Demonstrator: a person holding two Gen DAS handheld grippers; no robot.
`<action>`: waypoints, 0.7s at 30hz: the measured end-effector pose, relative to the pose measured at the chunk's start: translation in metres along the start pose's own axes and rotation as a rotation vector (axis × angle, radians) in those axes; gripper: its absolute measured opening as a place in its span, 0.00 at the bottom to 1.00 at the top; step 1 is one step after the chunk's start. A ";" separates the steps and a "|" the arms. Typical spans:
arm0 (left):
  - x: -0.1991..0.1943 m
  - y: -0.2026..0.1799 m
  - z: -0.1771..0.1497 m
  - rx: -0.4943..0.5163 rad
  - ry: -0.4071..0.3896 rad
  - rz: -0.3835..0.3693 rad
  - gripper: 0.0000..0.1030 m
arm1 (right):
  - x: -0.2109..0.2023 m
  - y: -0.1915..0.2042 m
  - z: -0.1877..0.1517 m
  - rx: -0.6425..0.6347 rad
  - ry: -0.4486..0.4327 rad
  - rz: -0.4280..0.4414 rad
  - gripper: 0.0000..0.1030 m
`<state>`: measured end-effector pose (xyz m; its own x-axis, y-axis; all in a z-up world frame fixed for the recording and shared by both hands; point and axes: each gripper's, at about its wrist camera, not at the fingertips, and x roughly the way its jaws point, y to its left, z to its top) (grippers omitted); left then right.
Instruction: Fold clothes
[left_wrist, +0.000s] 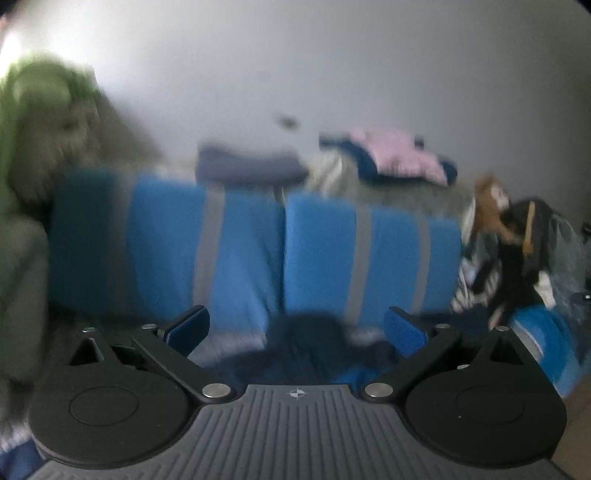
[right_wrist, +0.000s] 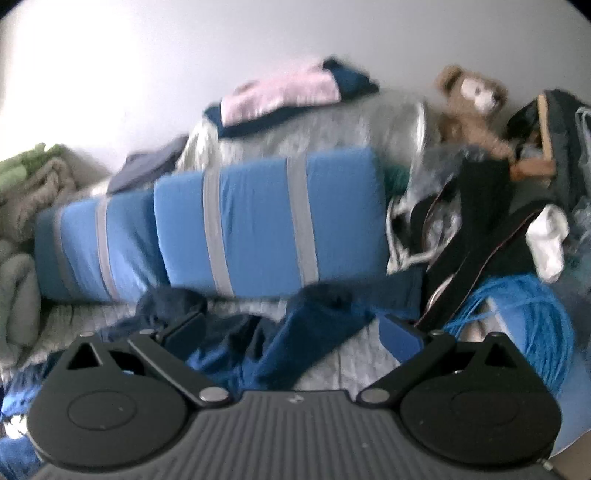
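Note:
A crumpled dark blue garment (right_wrist: 295, 332) lies on the pale quilted bed (right_wrist: 354, 347), in front of two blue pillows with grey stripes (right_wrist: 266, 218). My right gripper (right_wrist: 291, 332) is open just above the garment, with nothing between its fingers. In the left wrist view the same dark garment (left_wrist: 306, 343) lies blurred between and beyond the fingers of my left gripper (left_wrist: 295, 332), which is open too. The blue striped pillows (left_wrist: 240, 243) fill the middle of that view.
A pink and navy folded stack (right_wrist: 280, 96) and a grey folded piece (right_wrist: 147, 166) rest behind the pillows by the white wall. A teddy bear (right_wrist: 469, 103), dark clothes (right_wrist: 476, 221), a white sock (right_wrist: 546, 240) and a blue rope coil (right_wrist: 524, 314) crowd the right. Green-grey blankets (left_wrist: 40, 140) sit left.

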<state>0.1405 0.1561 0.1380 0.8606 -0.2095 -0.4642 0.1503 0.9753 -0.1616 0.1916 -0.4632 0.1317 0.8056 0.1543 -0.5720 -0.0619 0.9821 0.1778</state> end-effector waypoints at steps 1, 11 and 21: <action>0.011 0.004 -0.006 -0.010 0.034 0.003 1.00 | 0.010 0.000 -0.005 -0.001 0.024 0.005 1.00; 0.112 0.118 -0.100 -0.422 0.401 -0.053 0.98 | 0.116 0.008 -0.070 0.040 0.242 0.047 1.00; 0.173 0.142 -0.167 -0.645 0.532 -0.132 0.83 | 0.187 0.023 -0.089 0.071 0.321 0.099 1.00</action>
<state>0.2296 0.2467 -0.1113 0.4875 -0.4816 -0.7283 -0.2126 0.7435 -0.6340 0.2885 -0.4022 -0.0426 0.5702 0.2859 -0.7701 -0.0803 0.9524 0.2941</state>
